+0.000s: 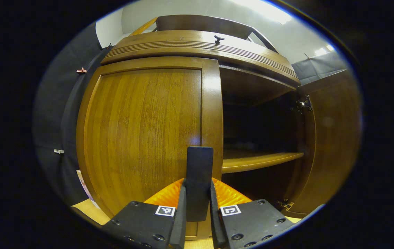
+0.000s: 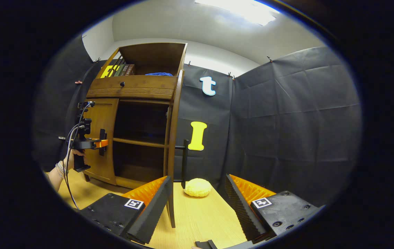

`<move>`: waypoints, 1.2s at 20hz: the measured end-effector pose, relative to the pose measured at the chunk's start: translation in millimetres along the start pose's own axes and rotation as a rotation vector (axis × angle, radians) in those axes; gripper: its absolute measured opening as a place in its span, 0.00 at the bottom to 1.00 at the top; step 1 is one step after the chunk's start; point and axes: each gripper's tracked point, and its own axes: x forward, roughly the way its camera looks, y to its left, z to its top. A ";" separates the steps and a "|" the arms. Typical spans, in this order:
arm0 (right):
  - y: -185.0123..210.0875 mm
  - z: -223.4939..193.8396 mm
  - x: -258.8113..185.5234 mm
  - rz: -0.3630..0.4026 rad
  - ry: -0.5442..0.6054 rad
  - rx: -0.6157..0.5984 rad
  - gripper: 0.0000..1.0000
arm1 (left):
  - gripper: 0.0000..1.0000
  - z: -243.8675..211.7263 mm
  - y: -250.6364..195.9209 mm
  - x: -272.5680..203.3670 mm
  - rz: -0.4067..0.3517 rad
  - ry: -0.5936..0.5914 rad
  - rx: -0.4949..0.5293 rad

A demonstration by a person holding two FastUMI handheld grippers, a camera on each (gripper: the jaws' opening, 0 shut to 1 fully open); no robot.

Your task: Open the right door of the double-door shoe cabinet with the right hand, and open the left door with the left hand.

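At the left of the right gripper view, a hand (image 2: 70,159) holds my left gripper (image 2: 101,142) against the shoe cabinet (image 2: 133,88); the left door (image 2: 101,138) stands closed there. In the left gripper view that door (image 1: 141,135) spans the frame's left half, and my left gripper (image 1: 198,204), at bottom centre, is clamped with both fingers on the dark upright handle (image 1: 199,180) at the door's inner edge. To the right of it the cabinet gapes dark, a shelf (image 1: 259,159) crossing the middle, and the right door (image 1: 331,138) hangs swung out at the frame's right edge, hinge (image 1: 302,104) showing.

My judgement: the right door is done and the left is the step in hand. I should keep the grip square on the handle and draw it in an arc about the hinge side at far left, not straight back, so the fingers do not slip off.

In the right gripper view the right door (image 2: 173,148) stands edge-on at centre, its handle (image 2: 184,162) facing right; my right gripper (image 2: 197,207) hangs at bottom centre with fingers well apart, holding nothing, the door's edge just by its left finger. A pale yellow bun-like thing (image 2: 197,187) lies on the counter (image 2: 200,221) near that handle. Open room lies on the counter at left for the left door's swing.
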 end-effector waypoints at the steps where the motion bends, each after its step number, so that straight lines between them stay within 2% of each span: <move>1: -0.5 -1.3 -0.3 0.000 0.005 0.006 0.98 | 0.31 -0.3 0.2 -1.0 -0.003 0.005 0.003; 6: 1.4 -2.5 -1.7 -0.004 0.012 0.017 0.98 | 0.29 -2.4 -0.2 -17.6 -0.073 0.039 -0.001; 9: 7.6 -3.6 -4.9 0.002 0.017 0.006 0.98 | 0.33 0.8 -1.0 -32.8 -0.102 0.039 0.005; 10: 10.6 -3.9 -5.2 0.005 0.022 0.005 0.98 | 0.29 1.2 0.4 -39.1 -0.111 0.037 0.008; 15: 23.4 -1.0 -13.5 0.020 0.034 -0.013 0.98 | 0.30 7.7 6.0 -73.4 -0.160 0.022 0.010; 19: 38.4 5.0 -19.1 0.041 0.018 -0.032 0.99 | 0.32 9.9 13.8 -100.6 -0.179 0.027 0.010; 23: 51.6 6.4 -25.6 0.062 0.011 -0.053 0.98 | 0.29 10.5 26.8 -126.1 -0.185 0.021 0.016; 24: 53.5 6.3 -25.5 0.060 0.012 -0.054 0.98 | 0.32 11.5 28.3 -132.4 -0.190 0.017 0.014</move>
